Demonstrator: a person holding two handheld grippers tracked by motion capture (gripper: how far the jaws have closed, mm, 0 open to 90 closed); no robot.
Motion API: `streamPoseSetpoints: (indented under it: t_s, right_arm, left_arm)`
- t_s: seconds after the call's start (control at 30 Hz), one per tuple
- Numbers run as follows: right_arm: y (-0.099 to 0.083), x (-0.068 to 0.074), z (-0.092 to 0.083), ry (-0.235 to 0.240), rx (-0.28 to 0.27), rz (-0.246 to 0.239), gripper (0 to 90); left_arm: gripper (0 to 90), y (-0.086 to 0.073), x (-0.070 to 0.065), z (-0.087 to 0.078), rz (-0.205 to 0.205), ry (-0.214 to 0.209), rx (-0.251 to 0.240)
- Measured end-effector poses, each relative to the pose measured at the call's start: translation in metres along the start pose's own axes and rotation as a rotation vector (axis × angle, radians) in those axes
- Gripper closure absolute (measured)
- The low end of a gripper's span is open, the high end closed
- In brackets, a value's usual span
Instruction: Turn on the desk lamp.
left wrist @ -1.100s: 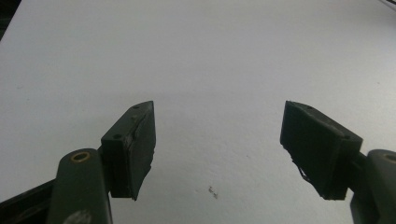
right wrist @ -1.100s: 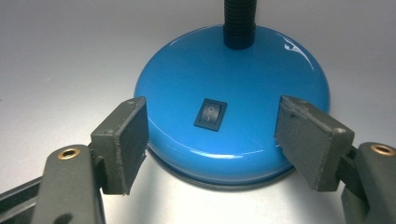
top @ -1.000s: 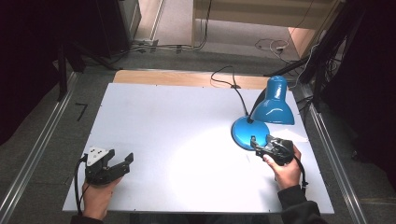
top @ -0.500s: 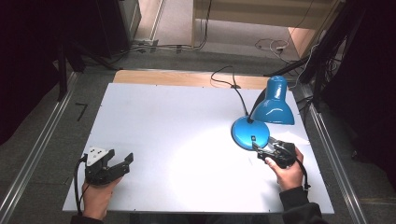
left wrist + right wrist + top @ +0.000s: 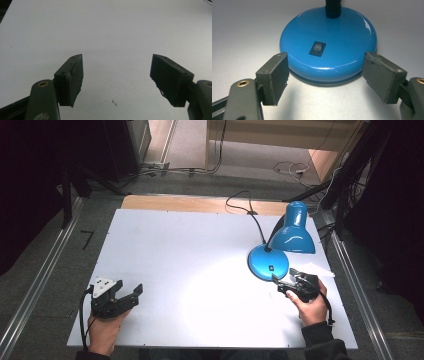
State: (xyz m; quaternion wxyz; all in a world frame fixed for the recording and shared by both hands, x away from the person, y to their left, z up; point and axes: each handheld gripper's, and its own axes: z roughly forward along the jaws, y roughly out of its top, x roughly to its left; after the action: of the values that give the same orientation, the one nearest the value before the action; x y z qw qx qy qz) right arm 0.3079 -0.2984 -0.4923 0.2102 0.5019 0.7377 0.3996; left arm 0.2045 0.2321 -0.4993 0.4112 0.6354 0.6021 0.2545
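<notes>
A blue desk lamp stands at the table's right side, its round base [image 5: 268,261] on the white top and its shade [image 5: 293,231] leaning right. A black rocker switch [image 5: 317,48] sits on the base [image 5: 329,42], and the black flexible neck [image 5: 333,7] rises behind it. My right gripper [image 5: 285,281] is open just in front of the base, its jaws spread either side of the near rim without touching it. My left gripper [image 5: 131,296] rests open at the table's front left, with bare white tabletop [image 5: 112,37] between its jaws.
The lamp's black cable [image 5: 245,210] runs off the back edge over a wooden strip [image 5: 200,204]. Metal rails [image 5: 45,280] flank the table on both sides. A slip of white paper [image 5: 315,268] lies right of the base.
The right gripper has drawn back slightly toward the person, away from the lamp base. The left gripper has stayed put.
</notes>
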Motion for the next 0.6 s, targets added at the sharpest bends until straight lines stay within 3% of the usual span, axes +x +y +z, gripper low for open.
streamPoseSetpoints:
  t_s: [0.6]
  right_arm:
    - [-0.005,-0.009,-0.011,-0.022,-0.007,0.011,18.7]
  left_arm:
    - [25.9,0.000,0.000,0.000,0.003,0.017,0.001]
